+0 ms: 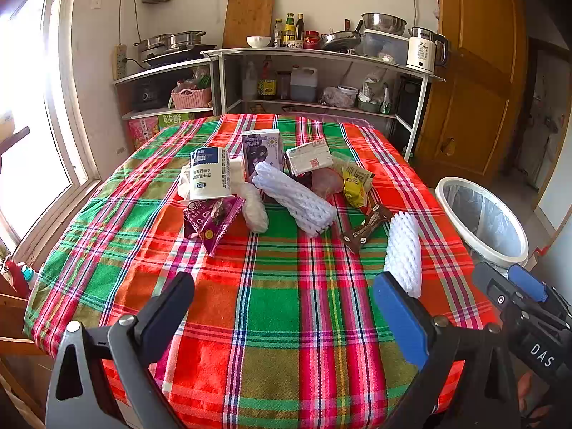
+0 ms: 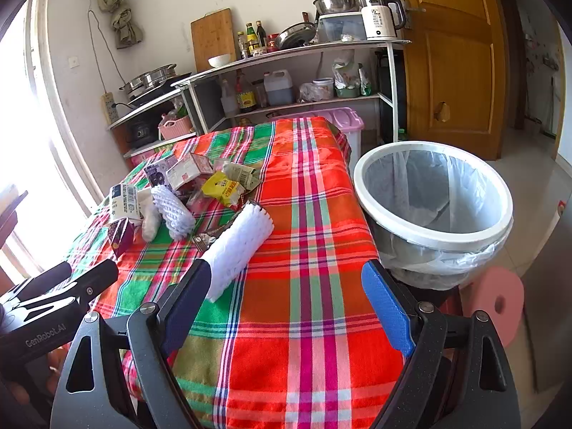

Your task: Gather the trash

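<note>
Trash lies in a heap on the plaid tablecloth (image 1: 271,286): a white paper cup (image 1: 210,174), a purple wrapper (image 1: 211,220), white foam nets (image 1: 295,198), a brown wrapper (image 1: 368,227), a yellow packet (image 1: 354,184) and small cartons (image 1: 259,150). One foam net (image 1: 403,252) lies apart, nearest the bin; it also shows in the right wrist view (image 2: 239,246). A white bin (image 2: 434,200) with a clear liner stands off the table's right edge. My left gripper (image 1: 282,295) is open and empty above the near cloth. My right gripper (image 2: 286,286) is open and empty, its left finger beside the foam net.
Metal shelves (image 1: 321,53) with pots, bottles and a kettle (image 1: 423,50) stand behind the table. A wooden door (image 1: 475,71) is at the right, a window at the left. A pink stool (image 2: 497,304) sits under the bin, and a lilac-lidded box (image 2: 343,118) beyond the table.
</note>
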